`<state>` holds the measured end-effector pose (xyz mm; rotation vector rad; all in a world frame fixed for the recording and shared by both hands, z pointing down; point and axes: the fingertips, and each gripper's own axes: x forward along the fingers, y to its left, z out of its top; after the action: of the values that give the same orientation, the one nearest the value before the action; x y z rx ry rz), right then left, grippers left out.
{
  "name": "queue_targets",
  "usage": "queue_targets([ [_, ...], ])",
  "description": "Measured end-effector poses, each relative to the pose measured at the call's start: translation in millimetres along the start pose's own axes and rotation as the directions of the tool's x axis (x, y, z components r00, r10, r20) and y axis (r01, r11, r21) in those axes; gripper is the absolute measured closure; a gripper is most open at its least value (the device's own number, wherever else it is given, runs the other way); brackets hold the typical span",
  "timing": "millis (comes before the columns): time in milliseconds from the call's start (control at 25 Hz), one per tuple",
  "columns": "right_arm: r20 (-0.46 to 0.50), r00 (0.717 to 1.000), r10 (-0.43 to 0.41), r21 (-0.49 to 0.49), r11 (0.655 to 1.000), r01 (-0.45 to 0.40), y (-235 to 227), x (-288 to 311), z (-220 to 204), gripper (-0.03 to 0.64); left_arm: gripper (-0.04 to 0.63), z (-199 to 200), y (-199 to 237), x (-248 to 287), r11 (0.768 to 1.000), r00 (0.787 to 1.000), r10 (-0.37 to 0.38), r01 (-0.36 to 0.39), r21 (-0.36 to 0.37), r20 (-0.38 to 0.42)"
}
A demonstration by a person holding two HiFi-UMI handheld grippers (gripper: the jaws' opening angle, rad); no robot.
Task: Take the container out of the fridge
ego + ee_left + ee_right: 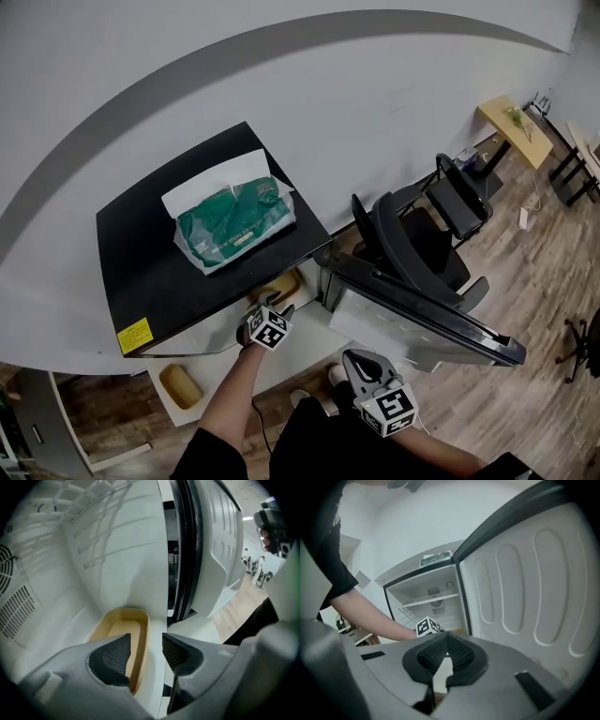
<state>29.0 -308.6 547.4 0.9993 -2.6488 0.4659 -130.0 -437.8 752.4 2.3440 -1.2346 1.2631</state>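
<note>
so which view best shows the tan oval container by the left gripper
Left gripper view: the tan oval container shows rim and inside, past the jaws. Head view catches only part; right gripper view, barely a sliver.

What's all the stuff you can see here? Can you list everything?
fridge: one, black top, white inside, in the middle
door: one, white inside, swung open at the right
tissue pack: one, green, on the fridge top
sticker: one, yellow, at the fridge top's front corner
containers: two, tan; one on a fridge shelf, one lower down
chairs: two, black, beyond the door
table: one, wooden, far right
floor: brown wood
left gripper: grey, open, at the shelf container
right gripper: grey, shut, empty, outside the fridge
</note>
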Motion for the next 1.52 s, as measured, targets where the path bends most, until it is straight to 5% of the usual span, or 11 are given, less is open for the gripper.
queue_targets([
  [600,-0.013,0.996,-0.092,0.022,0.995,0.093,-13.3,-22.0,-12.2,0.617,0.397,-19.8,0.1,33.7,0.996,0.986,-0.066,0.073,0.043,-0.152],
  [720,-0.012,0.996,-0.094,0.019,0.995,0.094,-13.3,-25.9,-12.6,0.617,0.484,-21.2,4.4,34.2,0.997,0.984,-0.04,0.05,0.056,-0.173],
  [920,-0.012,0.994,-0.105,0.011,0.994,0.105,-16.9,-32.1,-13.3,0.617,0.564,-16.6,7.5,31.5,0.998,0.986,-0.038,0.044,0.036,-0.162],
  [1520,0.047,0.997,-0.069,-0.004,0.998,0.069,-1.6,-30.7,7.3,0.617,0.574,5.1,-15.1,-26.4,0.998,0.998,-0.058,0.058,0.004,-0.025],
])
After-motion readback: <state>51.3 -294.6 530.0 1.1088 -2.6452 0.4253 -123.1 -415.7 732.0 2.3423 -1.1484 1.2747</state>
